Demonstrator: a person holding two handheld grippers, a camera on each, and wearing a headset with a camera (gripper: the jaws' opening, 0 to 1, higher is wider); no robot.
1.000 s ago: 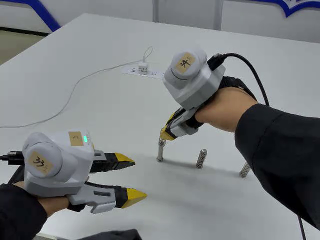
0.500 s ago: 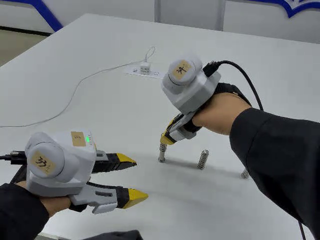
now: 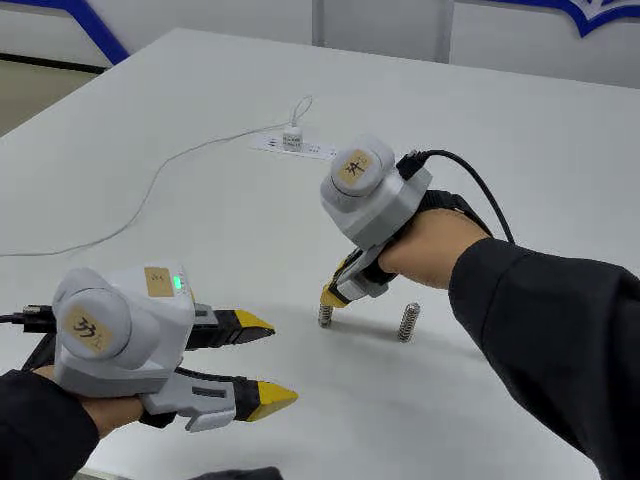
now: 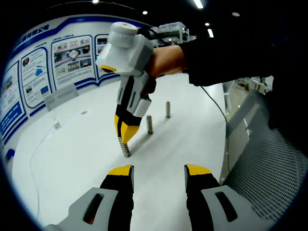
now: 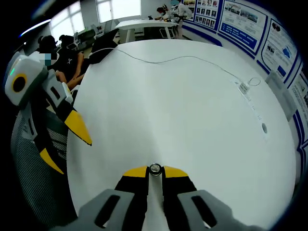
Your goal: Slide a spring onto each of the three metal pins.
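My right gripper [image 3: 331, 297] points down at the table, its jaws shut on the first spring [image 3: 325, 315], which sits low on its pin. In the right gripper view the yellow tips [image 5: 155, 172] close around the spring's ringed top [image 5: 155, 168]. A second spring [image 3: 407, 322] stands upright just to the right, apart from the gripper. From the left gripper view, the first spring [image 4: 125, 148], the second [image 4: 149, 124] and a third spring [image 4: 168, 109] form a row under the right gripper [image 4: 126, 136]. My left gripper [image 3: 262, 362] hovers open at lower left, holding nothing.
A white power strip [image 3: 290, 140] with a thin cable [image 3: 150, 180] lies farther back on the white table [image 3: 200, 230]. A mesh chair back [image 4: 269, 159] stands beside the table's near edge. Seated people show beyond the table's far end [image 5: 62, 53].
My right gripper has come down, and the spring in its jaws has slid lower on the first pin. The left gripper has stayed in place, open.
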